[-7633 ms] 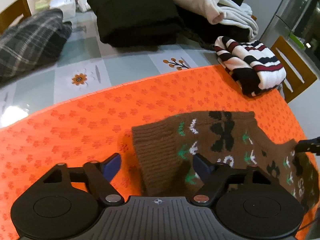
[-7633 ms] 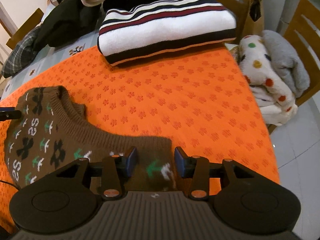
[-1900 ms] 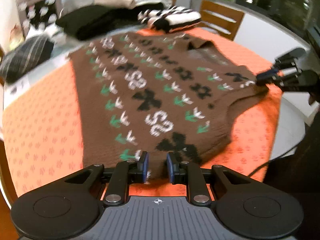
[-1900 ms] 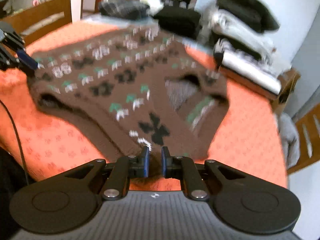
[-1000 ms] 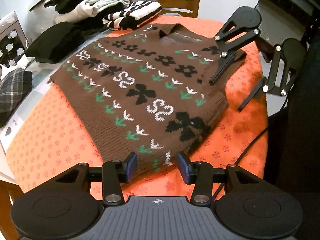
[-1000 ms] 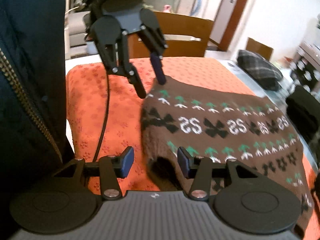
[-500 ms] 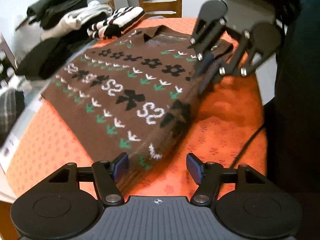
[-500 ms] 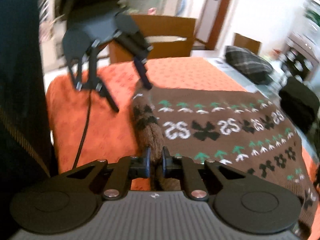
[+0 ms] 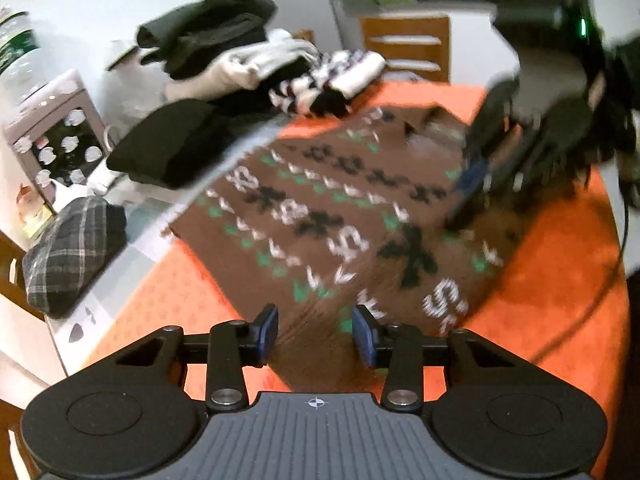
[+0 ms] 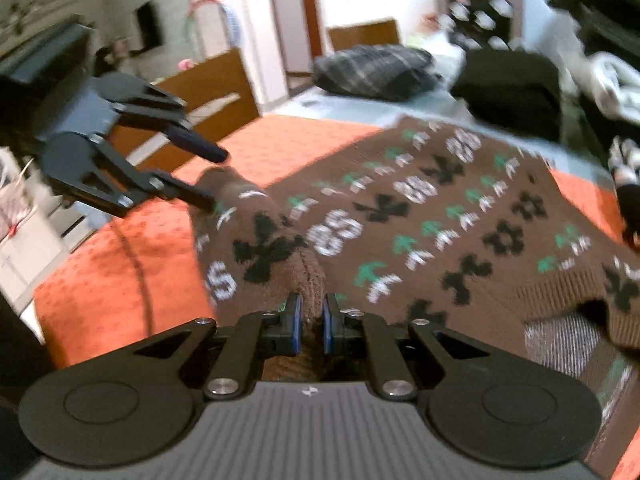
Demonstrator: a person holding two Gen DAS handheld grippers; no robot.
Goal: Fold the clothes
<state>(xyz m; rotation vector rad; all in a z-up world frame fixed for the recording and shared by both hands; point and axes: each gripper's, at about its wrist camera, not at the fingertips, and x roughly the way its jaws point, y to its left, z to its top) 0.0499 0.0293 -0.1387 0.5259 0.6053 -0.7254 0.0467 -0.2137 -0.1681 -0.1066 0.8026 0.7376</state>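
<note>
A brown knitted vest (image 9: 340, 216) with white, green and black patterns lies spread on the orange cloth (image 9: 560, 280). My left gripper (image 9: 316, 330) is open, its fingers on either side of the vest's near corner. My right gripper (image 10: 308, 324) is shut on the vest's side edge (image 10: 308, 276) and lifts it into a ridge. In the right wrist view the vest (image 10: 440, 208) stretches away and my left gripper (image 10: 208, 176) is open at its far corner. In the left wrist view my right gripper (image 9: 468, 196) is blurred at the vest's right edge.
Folded clothes are piled at the table's back: a black pile (image 9: 168, 148), a white and dark heap (image 9: 240, 56), a striped sweater (image 9: 332, 80). A plaid garment (image 9: 68, 252) lies at the left. Wooden chairs (image 10: 212, 80) stand around the table. A cable (image 9: 600, 288) trails at the right.
My right gripper stays shut on the vest's edge and has lifted it higher. My left gripper has closed in on the near corner with its fingers narrowed but still open.
</note>
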